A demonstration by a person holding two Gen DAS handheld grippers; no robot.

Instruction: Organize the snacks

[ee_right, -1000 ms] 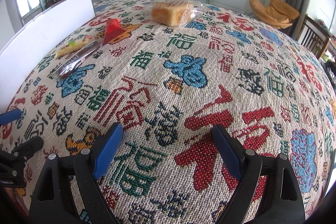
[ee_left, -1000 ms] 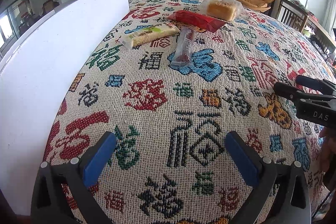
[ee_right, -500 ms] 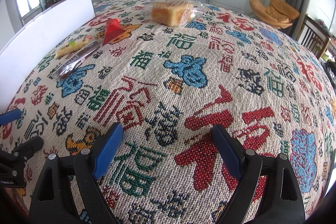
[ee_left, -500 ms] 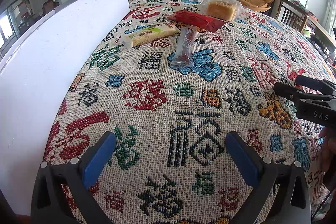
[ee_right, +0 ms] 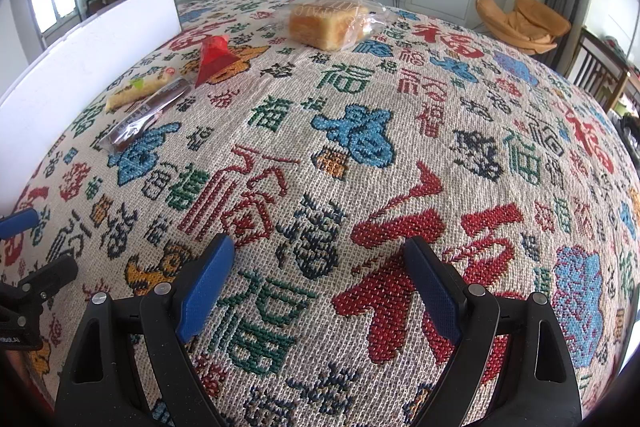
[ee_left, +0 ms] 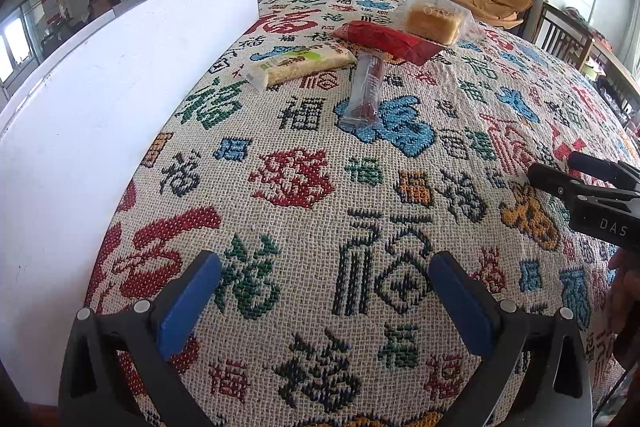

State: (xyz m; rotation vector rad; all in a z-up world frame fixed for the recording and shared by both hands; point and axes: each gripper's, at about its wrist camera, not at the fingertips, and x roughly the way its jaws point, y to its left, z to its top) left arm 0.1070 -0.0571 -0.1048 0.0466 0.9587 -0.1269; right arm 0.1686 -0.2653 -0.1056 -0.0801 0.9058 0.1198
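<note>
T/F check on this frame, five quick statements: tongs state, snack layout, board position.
1. Both the left tongs and the right tongs are open and hold nothing. True.
2. The bagged loaf of golden bread lies nearest the tongs. False: it is the farthest snack.
3. The red foil packet touches the clear-wrapped dark snack bar. True: its edge lies over the bar's far end.
4. The pale rice cracker pack with the green label stands upright. False: it lies flat on the patterned woven cloth.
5. The white board stands along the cloth's right side. False: left side.
</note>
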